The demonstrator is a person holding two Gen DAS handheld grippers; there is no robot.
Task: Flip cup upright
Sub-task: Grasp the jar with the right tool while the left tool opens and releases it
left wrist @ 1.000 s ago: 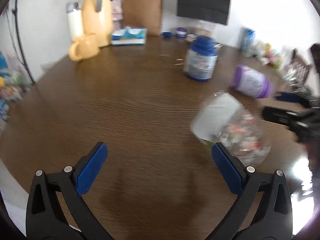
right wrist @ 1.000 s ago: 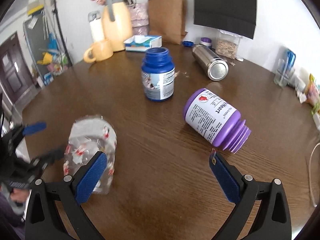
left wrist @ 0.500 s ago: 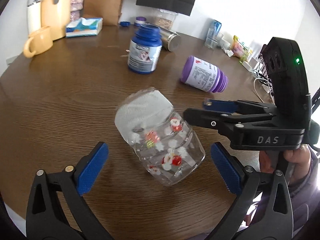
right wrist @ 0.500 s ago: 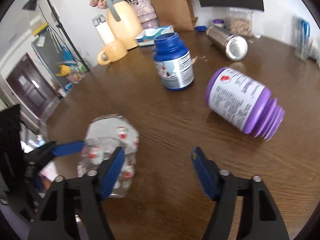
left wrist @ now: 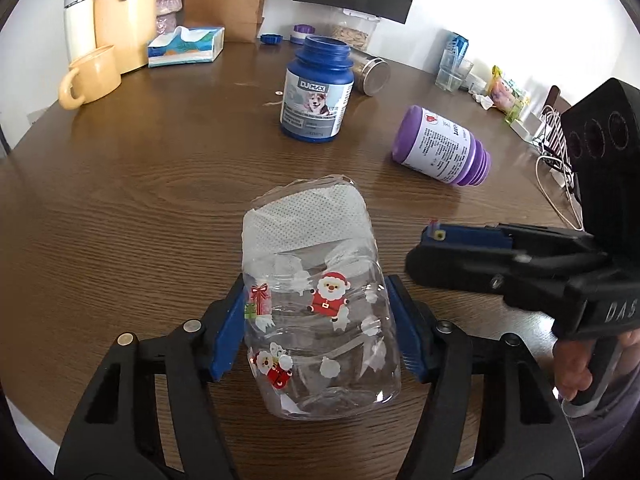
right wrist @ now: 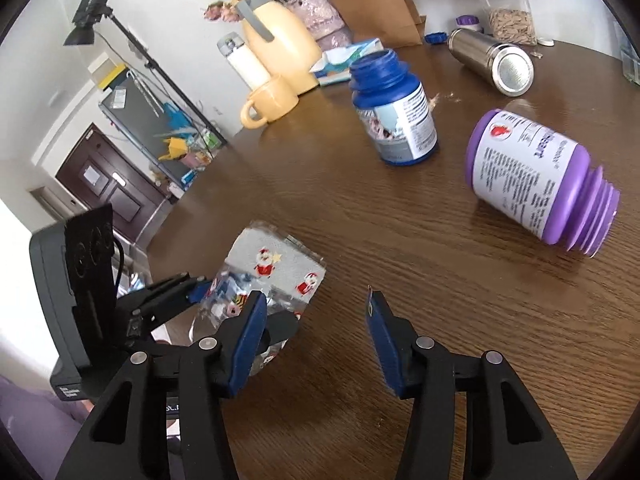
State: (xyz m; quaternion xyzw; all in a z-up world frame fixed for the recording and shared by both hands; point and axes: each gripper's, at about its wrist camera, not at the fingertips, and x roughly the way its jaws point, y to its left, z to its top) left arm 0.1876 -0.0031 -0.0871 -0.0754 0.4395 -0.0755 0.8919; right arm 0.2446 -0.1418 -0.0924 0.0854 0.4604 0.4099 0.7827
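- Your left gripper (left wrist: 320, 328) is clamped on the cup (left wrist: 316, 300), which lies on its side on the table (left wrist: 140, 184), near the purple bottle (left wrist: 440, 148).
- Right gripper (right wrist: 316, 340) jaws apart, empty, beside the cup.
- Grasp done; lift and flip not yet done.

Bright daylight floods in, walls blown out white toward two o'clock. Glare sheens the wooden table (left wrist: 120, 184) at three o'clock. Soft shadows throughout. Fisheye bends the edges, corners black; right wrist view slightly blurred.
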